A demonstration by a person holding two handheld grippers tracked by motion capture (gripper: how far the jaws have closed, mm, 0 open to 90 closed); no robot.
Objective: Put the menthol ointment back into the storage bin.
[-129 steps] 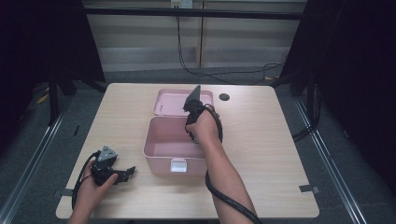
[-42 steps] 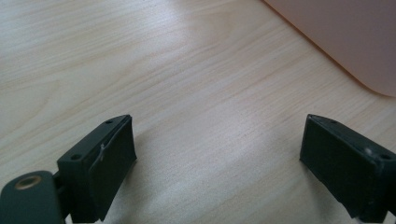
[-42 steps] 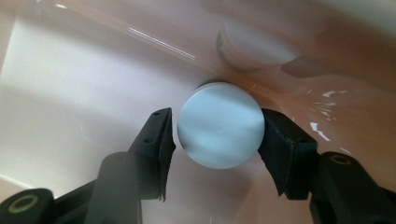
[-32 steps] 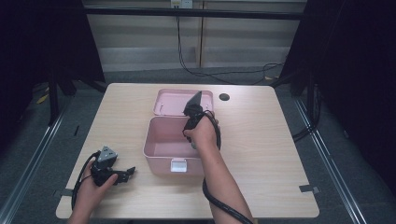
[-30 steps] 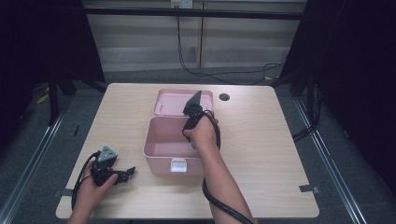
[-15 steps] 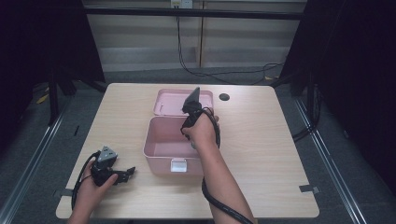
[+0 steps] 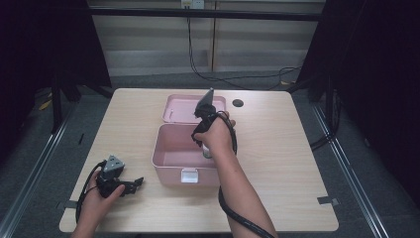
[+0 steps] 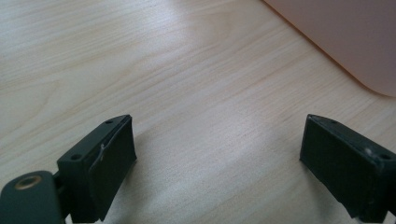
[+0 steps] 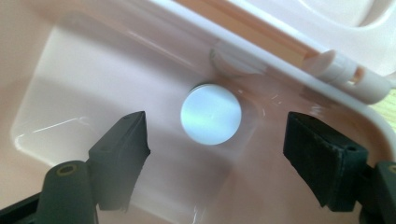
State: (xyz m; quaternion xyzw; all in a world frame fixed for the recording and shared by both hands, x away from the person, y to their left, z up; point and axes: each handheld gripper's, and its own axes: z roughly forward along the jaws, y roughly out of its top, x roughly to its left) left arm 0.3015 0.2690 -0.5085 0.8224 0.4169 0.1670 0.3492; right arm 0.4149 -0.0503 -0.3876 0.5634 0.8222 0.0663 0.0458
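An open pink box stands mid-table, its lid lying flat behind it. My right gripper points down into the box, the hand covering its jaws in the high view. In the right gripper view its jaws have just been opening and stand wide. A white round object sits on the box floor between them, near the hinge wall, and neither pad touches it. My left gripper rests on the table at the front left, open, with bare wood between its jaws.
A small dark round spot lies on the table right of the lid. The box's pale hinge is close behind the white object. A corner of the pink box is ahead of the left gripper. Cables trail from both grippers.
The right hand sits slightly lower and further left over the box than several seconds ago. The left hand has not moved.
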